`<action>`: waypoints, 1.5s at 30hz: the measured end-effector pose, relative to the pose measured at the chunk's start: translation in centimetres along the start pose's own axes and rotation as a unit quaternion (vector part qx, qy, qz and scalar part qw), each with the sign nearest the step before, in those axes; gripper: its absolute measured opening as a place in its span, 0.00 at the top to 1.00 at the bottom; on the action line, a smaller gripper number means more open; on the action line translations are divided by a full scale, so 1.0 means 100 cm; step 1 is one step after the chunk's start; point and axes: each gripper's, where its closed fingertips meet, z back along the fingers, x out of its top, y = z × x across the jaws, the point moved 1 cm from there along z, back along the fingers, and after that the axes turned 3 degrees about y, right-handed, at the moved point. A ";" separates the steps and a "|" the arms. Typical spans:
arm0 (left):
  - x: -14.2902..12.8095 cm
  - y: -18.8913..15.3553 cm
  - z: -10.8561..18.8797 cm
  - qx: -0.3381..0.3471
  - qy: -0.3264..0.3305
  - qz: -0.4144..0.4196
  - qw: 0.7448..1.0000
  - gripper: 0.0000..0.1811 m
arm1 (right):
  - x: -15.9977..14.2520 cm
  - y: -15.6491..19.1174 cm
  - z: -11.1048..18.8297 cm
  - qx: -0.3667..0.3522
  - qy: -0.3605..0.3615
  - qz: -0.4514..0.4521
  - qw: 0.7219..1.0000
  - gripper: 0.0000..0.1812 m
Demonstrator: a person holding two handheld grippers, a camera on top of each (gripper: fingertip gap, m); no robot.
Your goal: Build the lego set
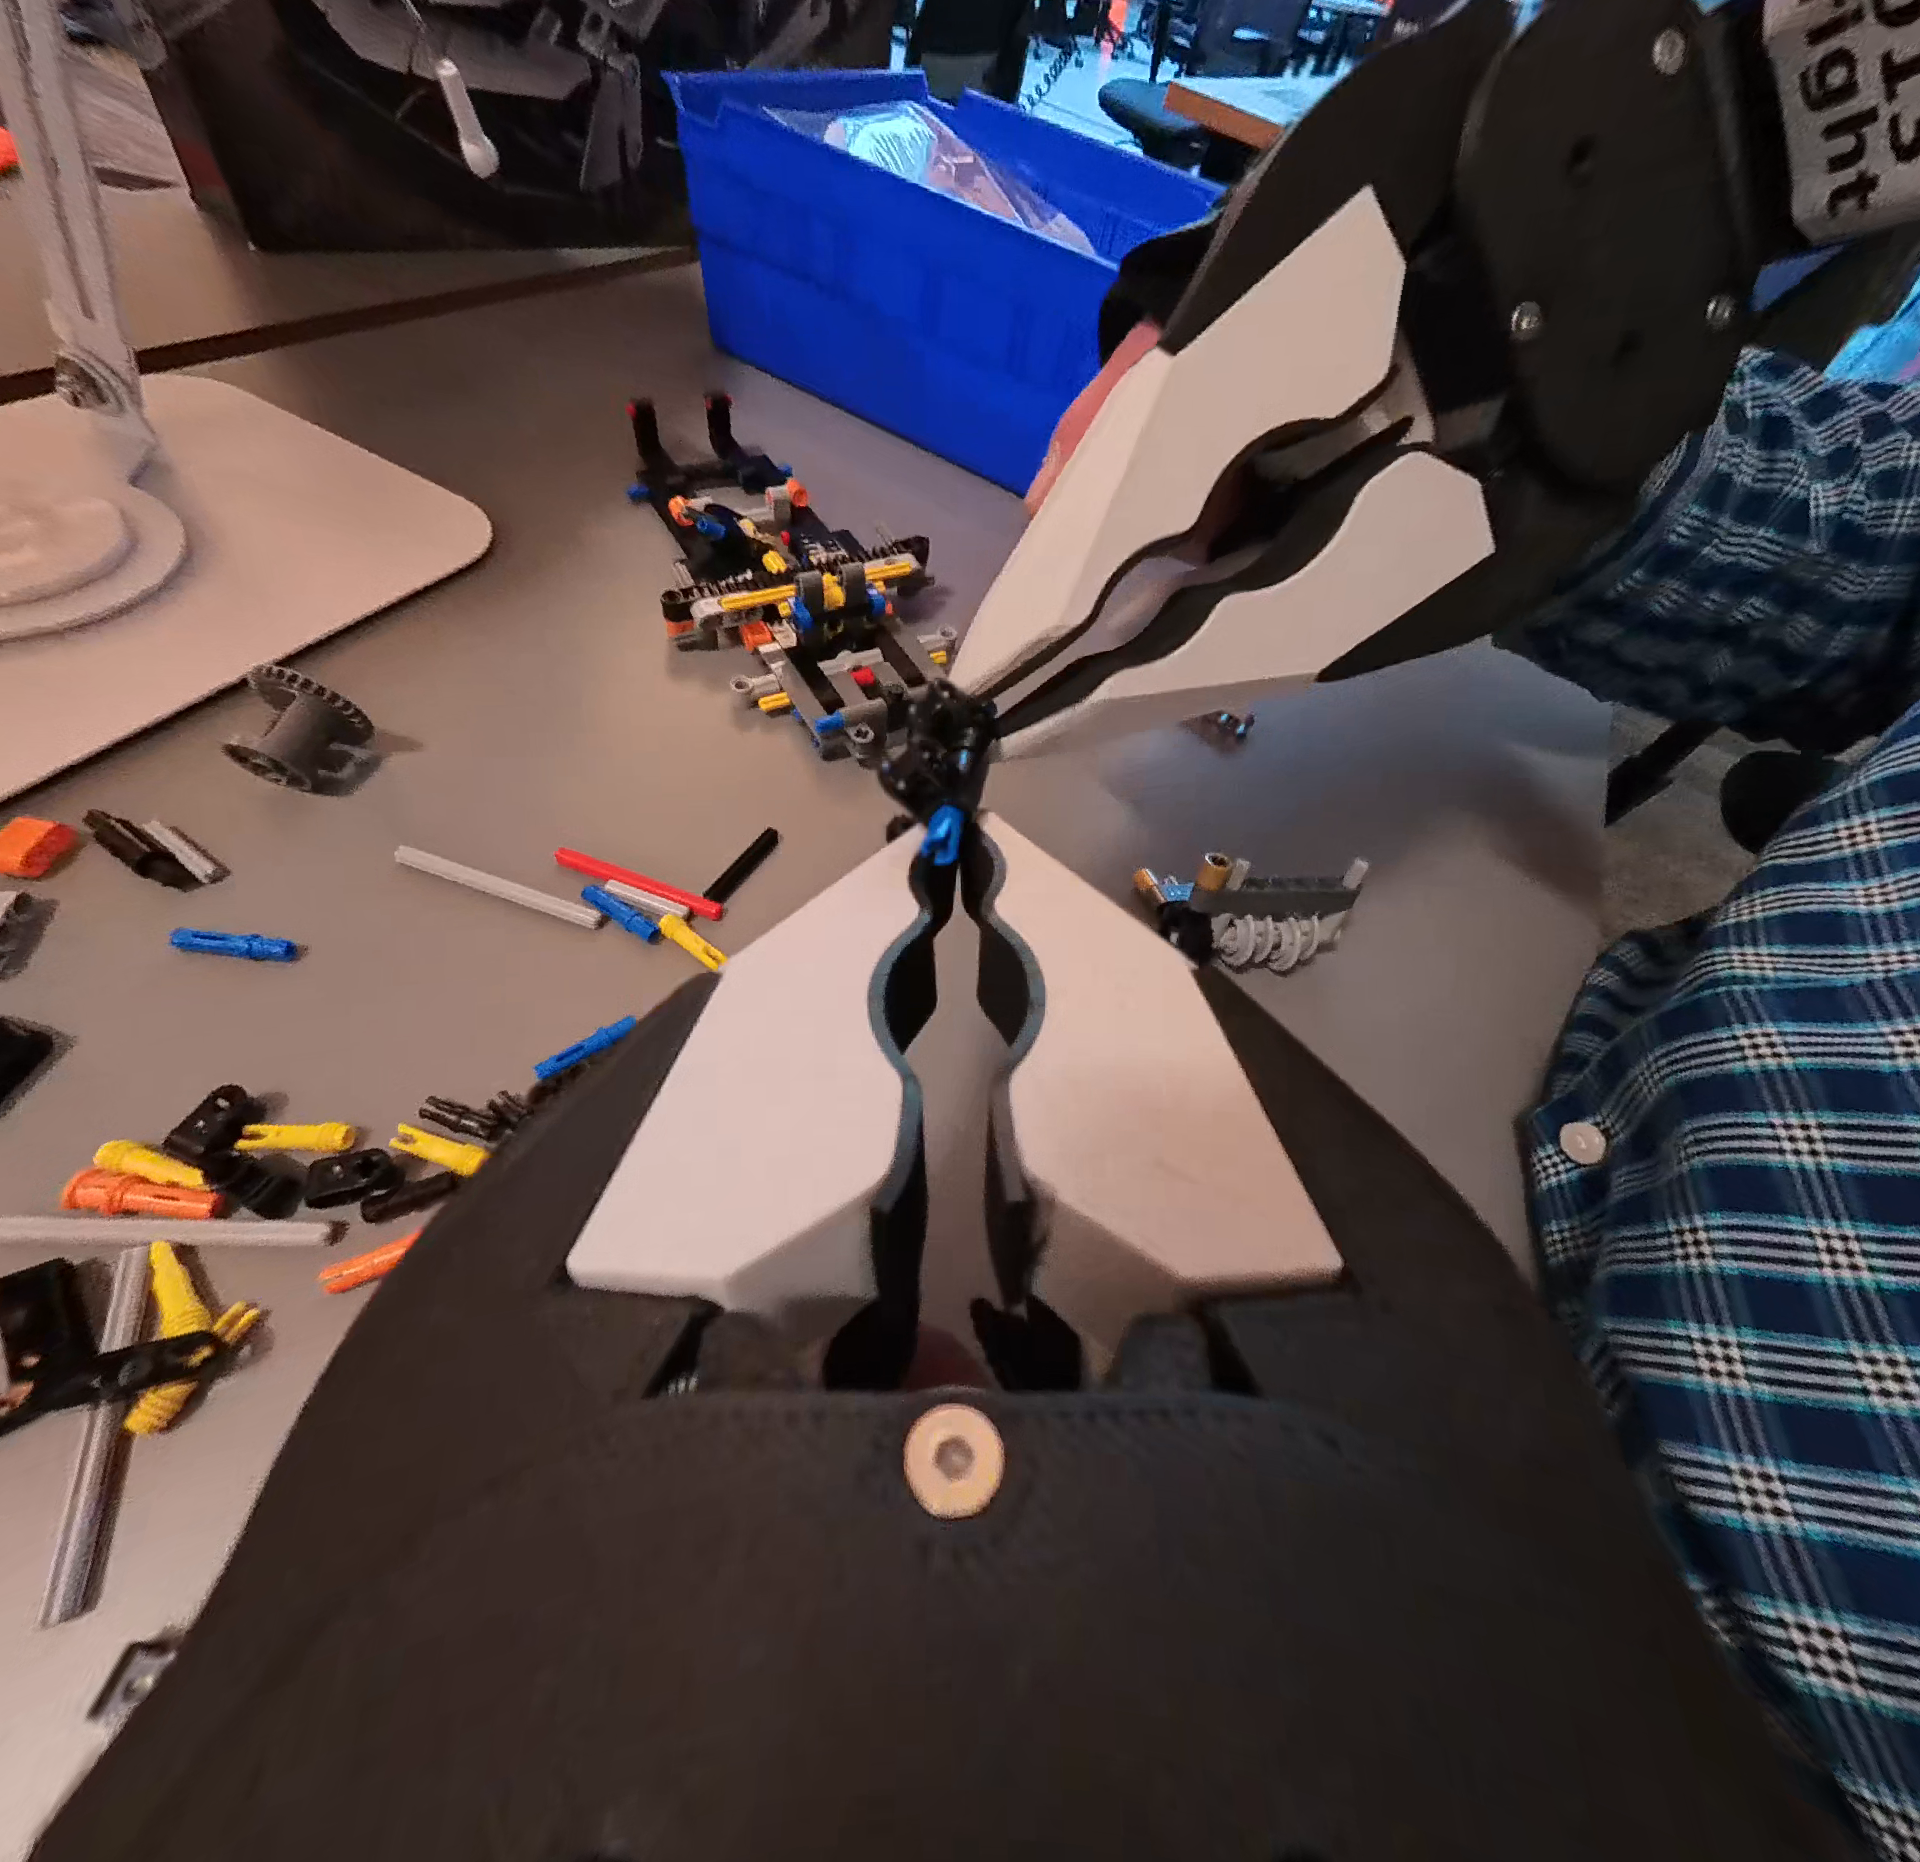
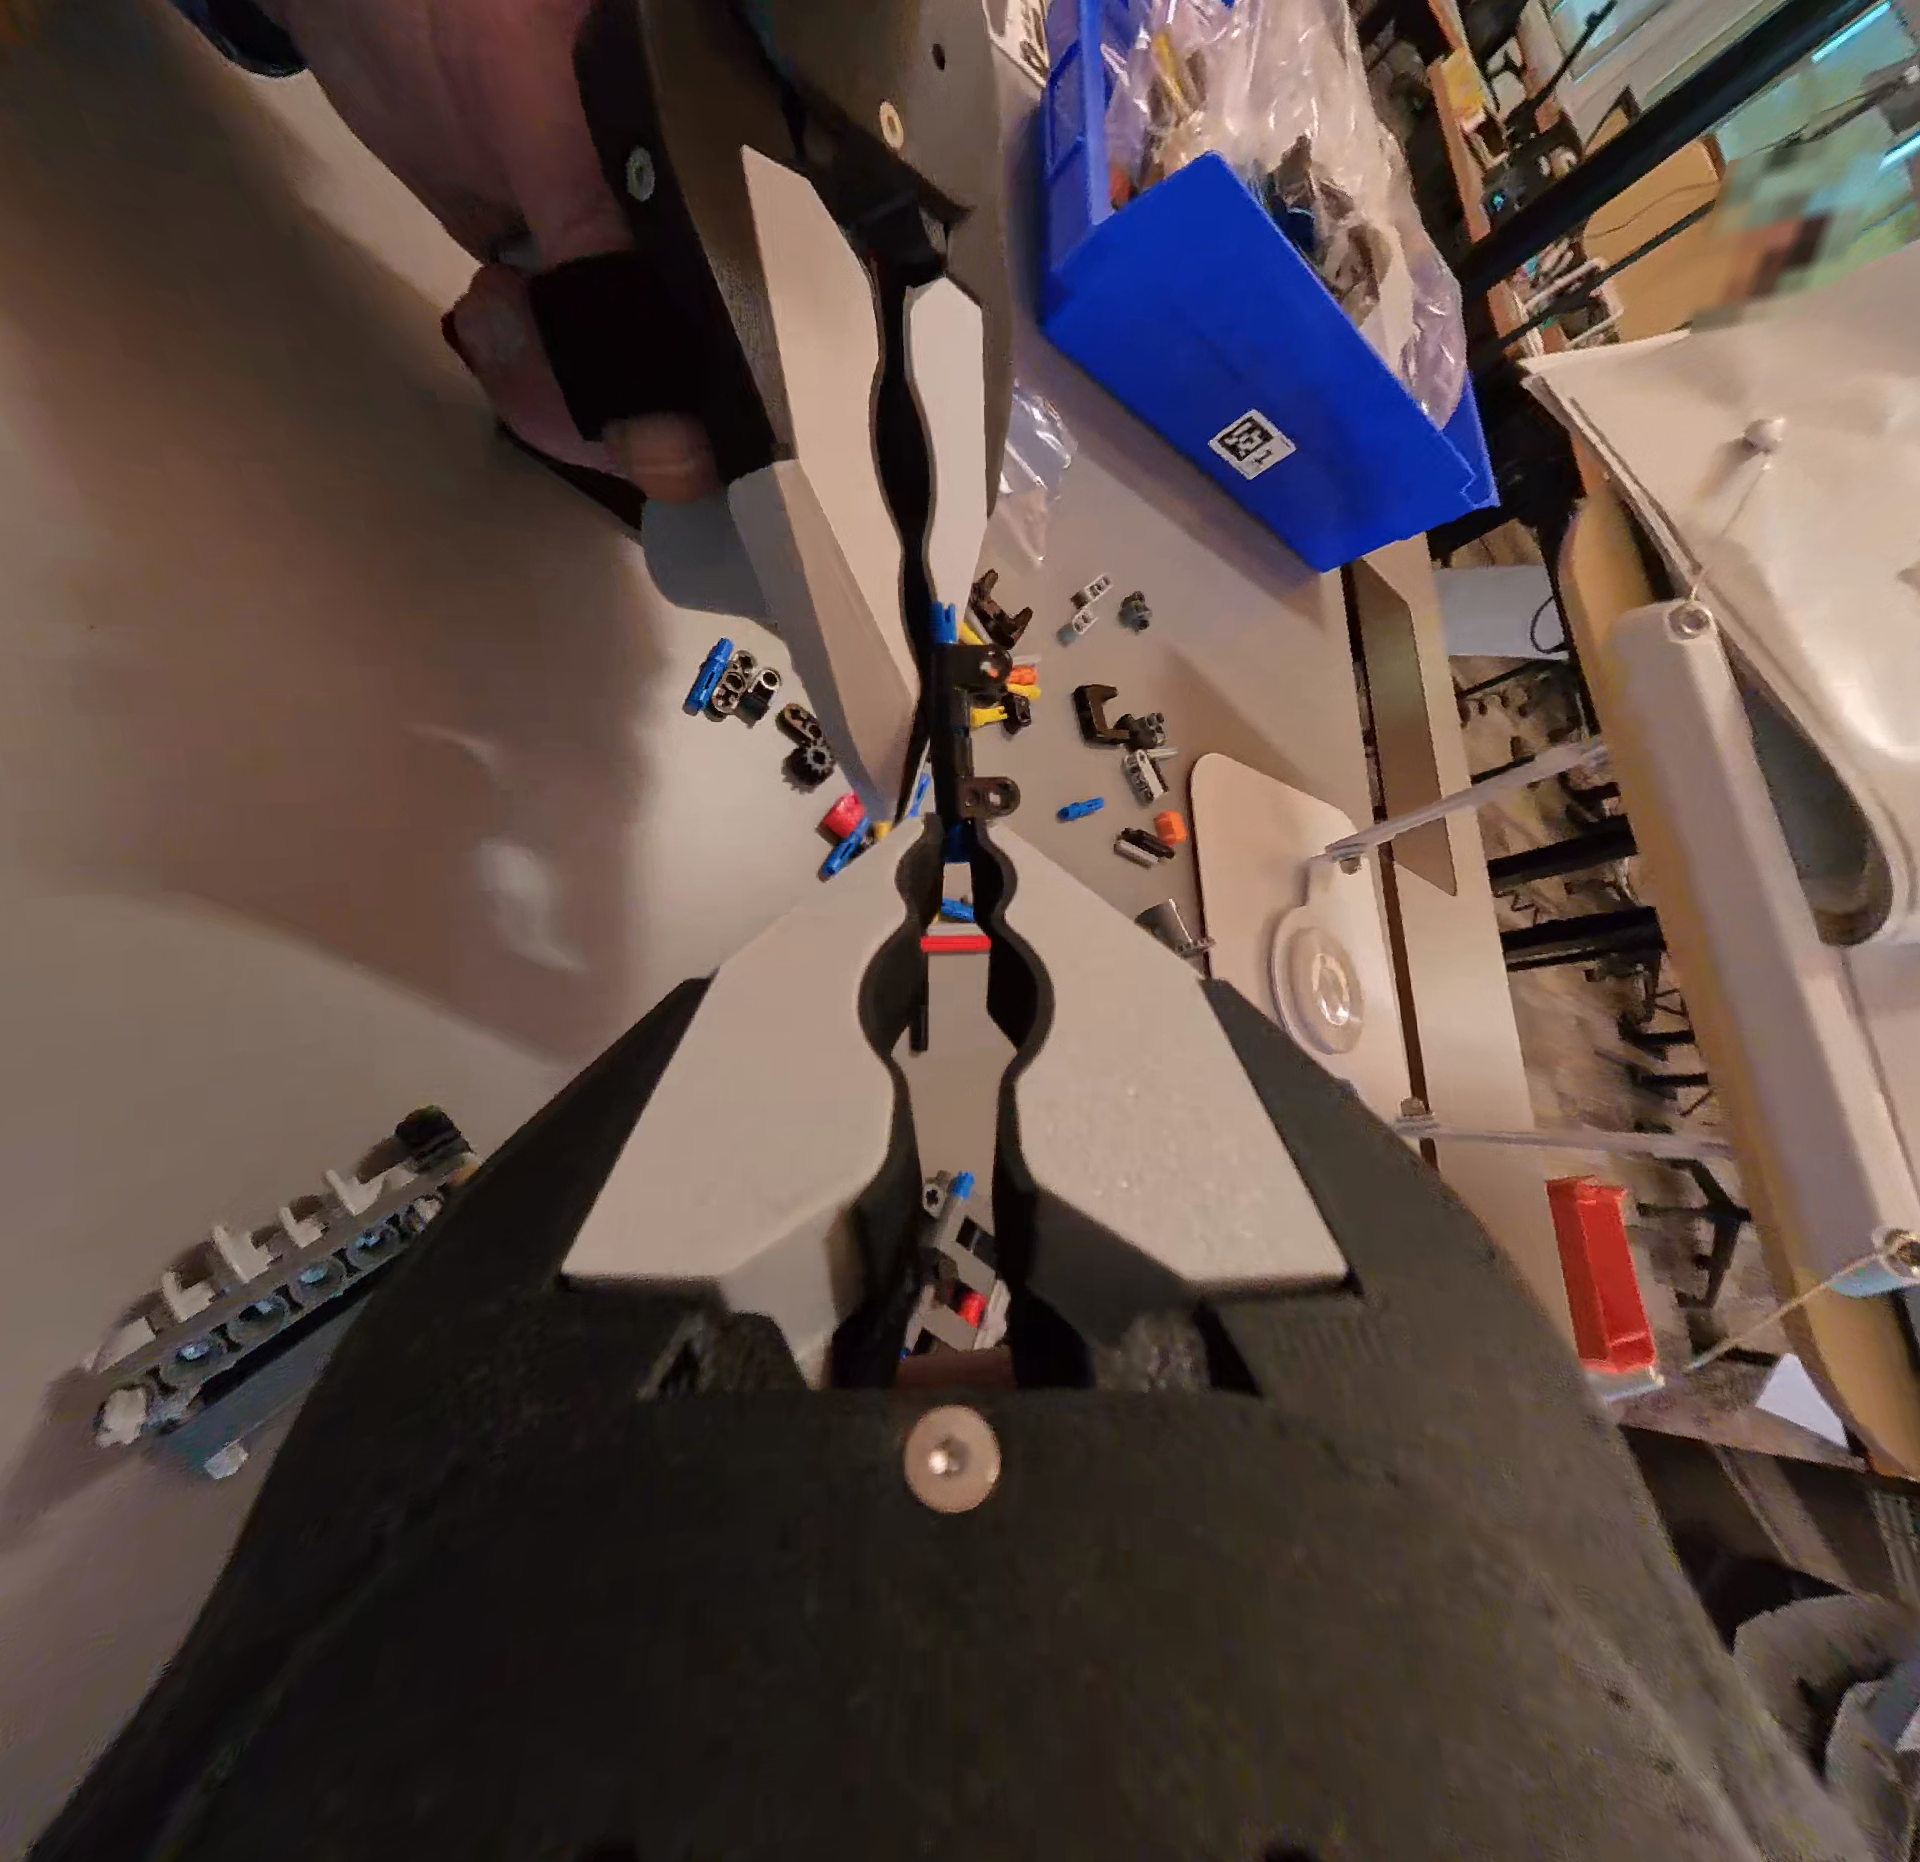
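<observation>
A small black lego assembly (image 1: 935,747) hangs above the grey table (image 1: 468,752) between my two grippers. In the left wrist view my left gripper (image 1: 948,841) is shut on a blue pin (image 1: 943,833) that sticks out of the assembly's near end. My right gripper (image 1: 987,716) comes in from the upper right and is shut on the assembly's far end. In the right wrist view the assembly (image 2: 961,732) shows two round lugs. My right gripper (image 2: 956,841) pinches its near end and my left gripper (image 2: 940,617) meets it from above.
The partly built chassis (image 1: 790,586) lies behind the grippers, in front of a blue bin (image 1: 894,285). A grey piece with a spring (image 1: 1257,908) lies to the right. Loose pins and axles (image 1: 623,898) lie at the left, by a white stand base (image 1: 208,565). A plaid sleeve (image 1: 1766,1085) is at the right. Both grippers' tips are close together, under 4 cm apart.
</observation>
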 end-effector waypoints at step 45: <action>0.027 -0.017 0.018 -0.210 -0.125 0.314 0.918 0.98 | 0.021 -0.007 0.013 -0.176 -0.004 0.280 0.944 0.97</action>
